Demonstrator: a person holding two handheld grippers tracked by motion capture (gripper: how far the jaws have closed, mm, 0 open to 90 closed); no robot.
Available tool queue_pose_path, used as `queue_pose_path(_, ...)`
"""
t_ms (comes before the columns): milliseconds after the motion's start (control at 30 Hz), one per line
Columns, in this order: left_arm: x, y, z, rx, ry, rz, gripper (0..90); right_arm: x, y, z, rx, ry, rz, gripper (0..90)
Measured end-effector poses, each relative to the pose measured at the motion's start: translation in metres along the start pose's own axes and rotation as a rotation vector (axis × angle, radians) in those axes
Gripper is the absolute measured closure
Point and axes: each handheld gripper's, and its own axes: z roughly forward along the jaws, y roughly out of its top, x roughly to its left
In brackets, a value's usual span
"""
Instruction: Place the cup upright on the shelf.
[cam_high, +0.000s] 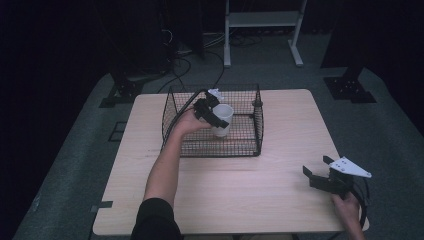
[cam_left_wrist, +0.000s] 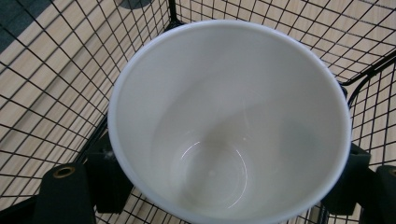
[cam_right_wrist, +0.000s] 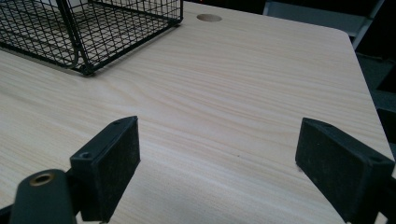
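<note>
My left gripper (cam_high: 216, 116) clamps the white cup (cam_high: 222, 120) by its sides, upright, mouth up, inside the wire basket (cam_high: 257, 131) near its left wall at the table's (cam_high: 280, 165) far edge; gripping from both sides keeps it level for setting down, I judge. My right gripper (cam_high: 320, 172) rests near the table's near right corner, jaws wide and empty, clear of the basket.

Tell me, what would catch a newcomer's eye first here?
The tall white plastic cup stands out, clamped in the left gripper inside the black wire-mesh basket at the far middle of the pale wooden table. At the near right corner, the right gripper waits with jaws wide apart.
</note>
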Motion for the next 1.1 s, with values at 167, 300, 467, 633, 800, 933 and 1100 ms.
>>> queue_pose_path(167, -0.001, -0.001, 0.005, 0.024, 0.009, 0.0, 21.0, 0.0, 0.0, 0.0, -0.002, 0.0, -0.002, 13.1)
queue_pose_path(300, -0.001, -0.002, 0.009, 0.049, 0.009, 0.002, 21.0, 0.0, 0.0, 0.0, -0.006, 0.001, -0.004, 13.1)
queue_pose_path(467, -0.001, -0.002, 0.011, 0.055, 0.002, -0.01, 21.0, 0.0, 0.0, 0.0, -0.006, 0.0, -0.006, 13.1)
queue_pose_path(633, -0.001, -0.003, 0.01, 0.057, -0.003, -0.014, 21.0, 0.0, 0.0, 0.0, -0.007, -0.003, -0.001, 13.1)
queue_pose_path(800, -0.005, -0.006, 0.009, 0.058, 0.012, 0.011, 20.9, 0.0, 0.0, -0.001, -0.007, -0.003, -0.007, 13.1)
queue_pose_path(933, -0.005, -0.012, 0.007, 0.043, 0.01, 0.001, 20.9, 0.0, 0.0, -0.001, -0.007, -0.003, -0.007, 13.1)
queue_pose_path(1100, -0.005, -0.014, 0.006, 0.069, 0.015, 0.007, 19.7, 0.0, 0.0, 0.0, -0.005, -0.004, -0.007, 13.1)
